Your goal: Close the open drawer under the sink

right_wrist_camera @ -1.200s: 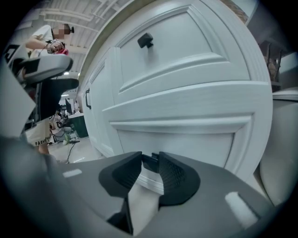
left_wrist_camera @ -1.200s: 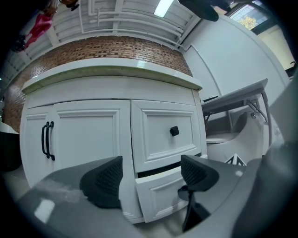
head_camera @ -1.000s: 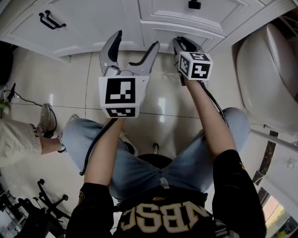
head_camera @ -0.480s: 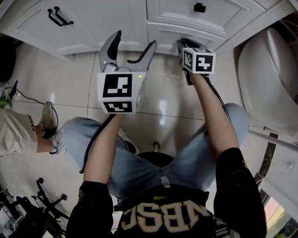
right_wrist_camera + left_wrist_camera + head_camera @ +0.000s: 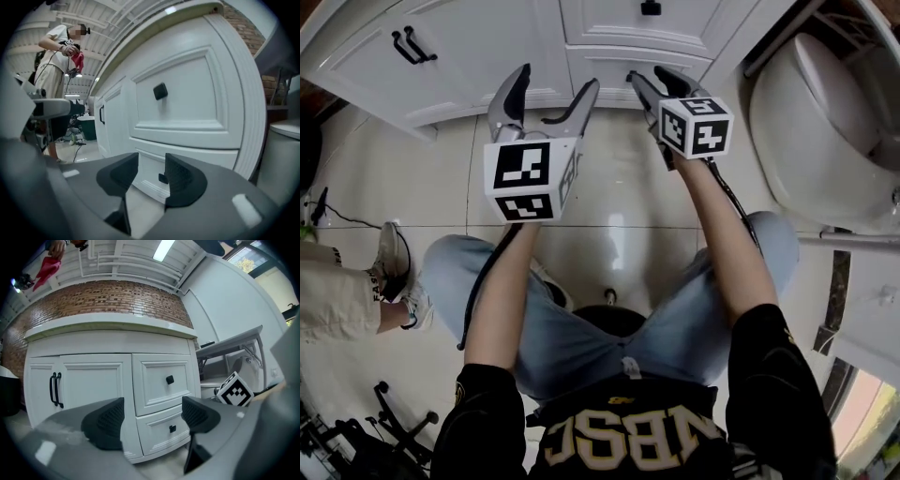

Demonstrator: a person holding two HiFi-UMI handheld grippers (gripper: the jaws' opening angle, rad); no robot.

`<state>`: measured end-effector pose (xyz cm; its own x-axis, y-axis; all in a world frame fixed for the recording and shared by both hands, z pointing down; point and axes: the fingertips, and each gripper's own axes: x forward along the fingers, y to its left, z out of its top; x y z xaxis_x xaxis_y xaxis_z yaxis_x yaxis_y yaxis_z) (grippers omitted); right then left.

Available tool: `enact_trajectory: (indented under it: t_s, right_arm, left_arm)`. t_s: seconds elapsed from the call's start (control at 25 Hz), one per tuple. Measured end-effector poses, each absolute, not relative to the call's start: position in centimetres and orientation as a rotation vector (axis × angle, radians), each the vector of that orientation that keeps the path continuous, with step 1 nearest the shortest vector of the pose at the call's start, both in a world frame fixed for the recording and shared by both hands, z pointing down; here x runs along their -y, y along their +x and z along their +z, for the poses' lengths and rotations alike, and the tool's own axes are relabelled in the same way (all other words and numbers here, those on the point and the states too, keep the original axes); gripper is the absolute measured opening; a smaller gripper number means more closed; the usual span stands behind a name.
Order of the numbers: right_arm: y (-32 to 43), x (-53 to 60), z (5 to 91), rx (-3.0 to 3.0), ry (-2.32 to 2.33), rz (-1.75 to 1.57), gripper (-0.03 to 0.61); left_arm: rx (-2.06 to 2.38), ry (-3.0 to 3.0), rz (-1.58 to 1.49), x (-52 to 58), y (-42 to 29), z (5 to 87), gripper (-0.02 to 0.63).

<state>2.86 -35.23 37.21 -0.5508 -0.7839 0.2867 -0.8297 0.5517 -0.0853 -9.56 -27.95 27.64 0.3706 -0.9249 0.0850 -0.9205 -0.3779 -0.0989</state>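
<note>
Tiled floor (image 5: 619,187), white cabinet (image 5: 487,47); left gripper (image 5: 555,80) wide, empty; right gripper (image 5: 647,77) just opening, seemingly empty.

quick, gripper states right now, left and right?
Left gripper: open wide, empty.
Right gripper: open a little, jaws have just been opening, nothing between them.

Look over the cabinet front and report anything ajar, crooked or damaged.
Nothing stands out. The lower drawer sits closed, flush beneath the upper drawer, and the cabinet doors beside them are shut and straight. No damage shows on the white fronts.
</note>
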Motion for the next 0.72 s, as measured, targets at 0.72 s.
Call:
enact_trajectory:
  t_s: [0.72]
  right_arm:
    - [8.5, 20.7, 26.4, 2.552, 1.672, -0.107, 0.407]
  left_arm:
    - [-1.743, -2.521, 0.01, 19.5, -8.4, 23.3, 0.388]
